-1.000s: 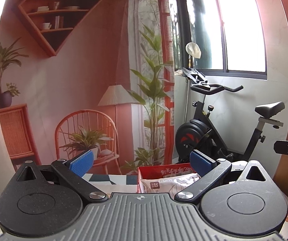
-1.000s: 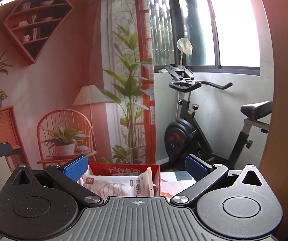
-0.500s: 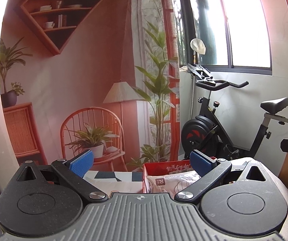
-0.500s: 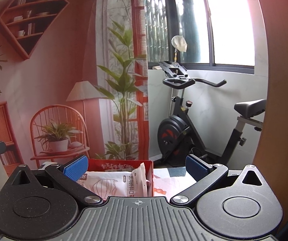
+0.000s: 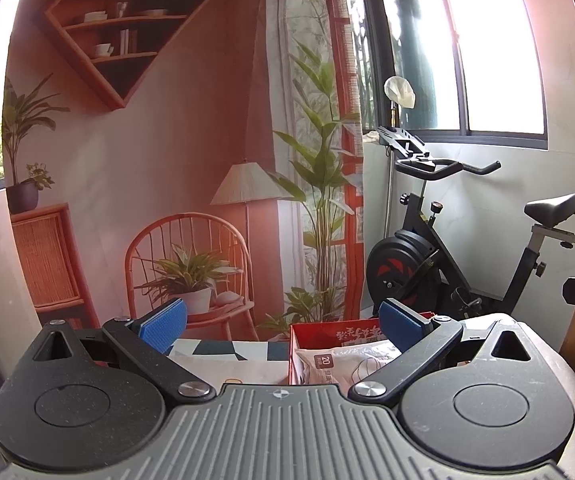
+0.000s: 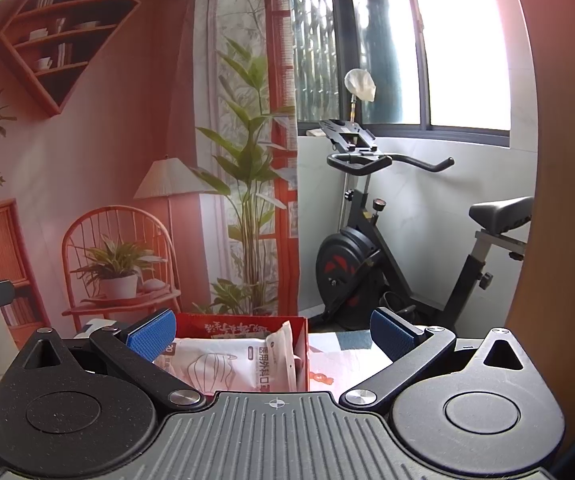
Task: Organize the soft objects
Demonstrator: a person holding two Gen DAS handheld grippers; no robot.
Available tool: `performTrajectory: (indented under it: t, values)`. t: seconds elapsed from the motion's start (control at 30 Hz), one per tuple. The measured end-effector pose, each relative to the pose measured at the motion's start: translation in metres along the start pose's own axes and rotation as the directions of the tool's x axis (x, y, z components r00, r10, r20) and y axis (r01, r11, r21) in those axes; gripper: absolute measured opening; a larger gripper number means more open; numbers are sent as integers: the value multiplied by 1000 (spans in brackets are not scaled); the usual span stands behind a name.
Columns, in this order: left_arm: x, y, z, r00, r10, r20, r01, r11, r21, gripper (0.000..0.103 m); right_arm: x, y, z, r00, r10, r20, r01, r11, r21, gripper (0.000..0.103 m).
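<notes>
1. The left tool (image 5: 281,326) is held level above the desk, its blue-padded fingers (image 5: 163,324) spread wide and gripping nothing
2. The right tool (image 6: 271,330) is likewise released, both blue pads apart with nothing between them
3. A red cardboard box (image 6: 243,325) sits on the desk's patterned cloth (image 5: 223,350), ahead of both tools
4. White plastic packs of face masks (image 6: 223,366) lie inside the red box, one standing on edge against its right wall
5. A black exercise bike (image 6: 371,256) stands behind, by the window

Both views shifted; red box (image 6: 243,326) sits lower in right view.
</notes>
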State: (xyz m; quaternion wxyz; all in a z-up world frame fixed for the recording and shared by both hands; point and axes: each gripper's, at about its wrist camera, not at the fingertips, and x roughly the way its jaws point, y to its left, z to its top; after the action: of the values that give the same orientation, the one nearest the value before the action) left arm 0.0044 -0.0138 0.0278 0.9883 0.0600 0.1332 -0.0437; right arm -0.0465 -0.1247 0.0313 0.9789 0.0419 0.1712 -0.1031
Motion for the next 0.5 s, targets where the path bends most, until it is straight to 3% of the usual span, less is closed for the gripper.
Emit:
performTrajectory:
  t: [0.5]
  values:
    - [1,0,1,1000,6,-4,-6,1000,-10,103,0,0,-1,1000,1,-3,-1,1000,-4,103]
